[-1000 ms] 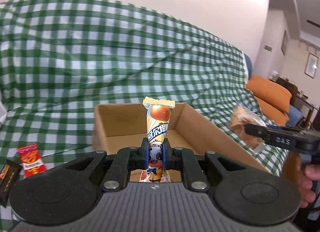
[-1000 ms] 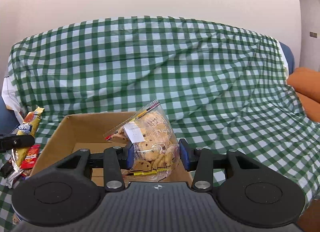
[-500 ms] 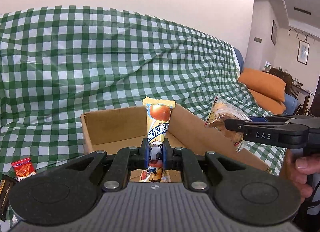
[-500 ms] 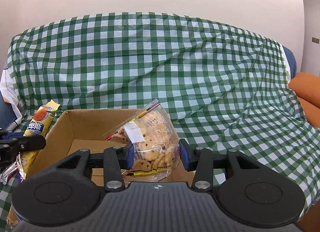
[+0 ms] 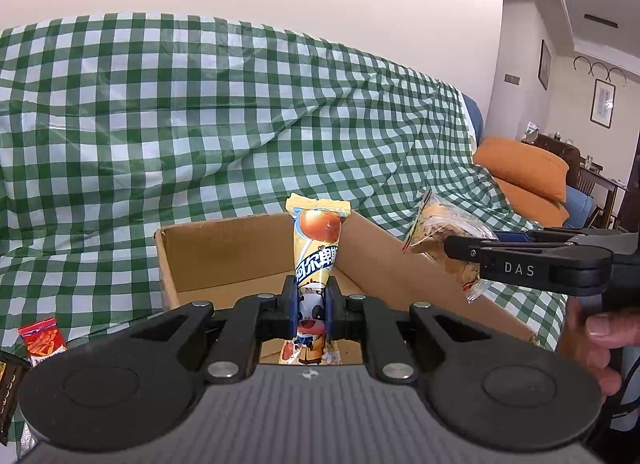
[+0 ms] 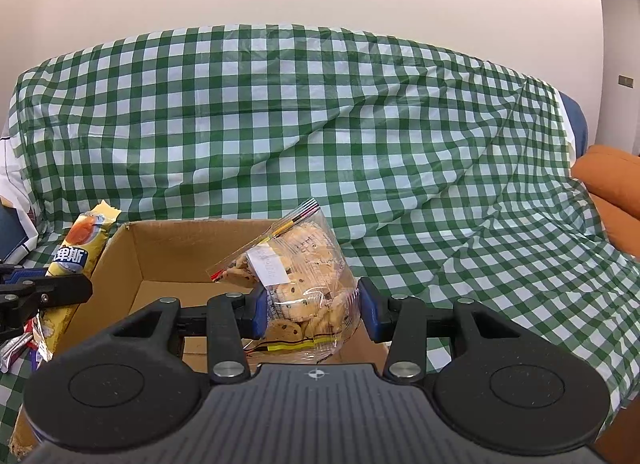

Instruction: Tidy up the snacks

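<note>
The left gripper (image 5: 311, 310) is clamped on a yellow snack stick (image 5: 316, 252), which stands upright with its long axis toward twelve o'clock and its crimped end on top, over the near edge of the open cardboard box (image 5: 224, 252). Its wrapper carries blue Chinese lettering and a cartoon cow; the brand I cannot read surely. The right gripper (image 6: 312, 310) pinches a clear cookie bag (image 6: 300, 264), its sealed top tilted toward eleven o'clock, with a white label too blurred to read. "DAS" is printed on the right gripper's side. A red packet (image 5: 40, 342) lies at eight o'clock on the checked cloth (image 5: 200, 123).
</note>
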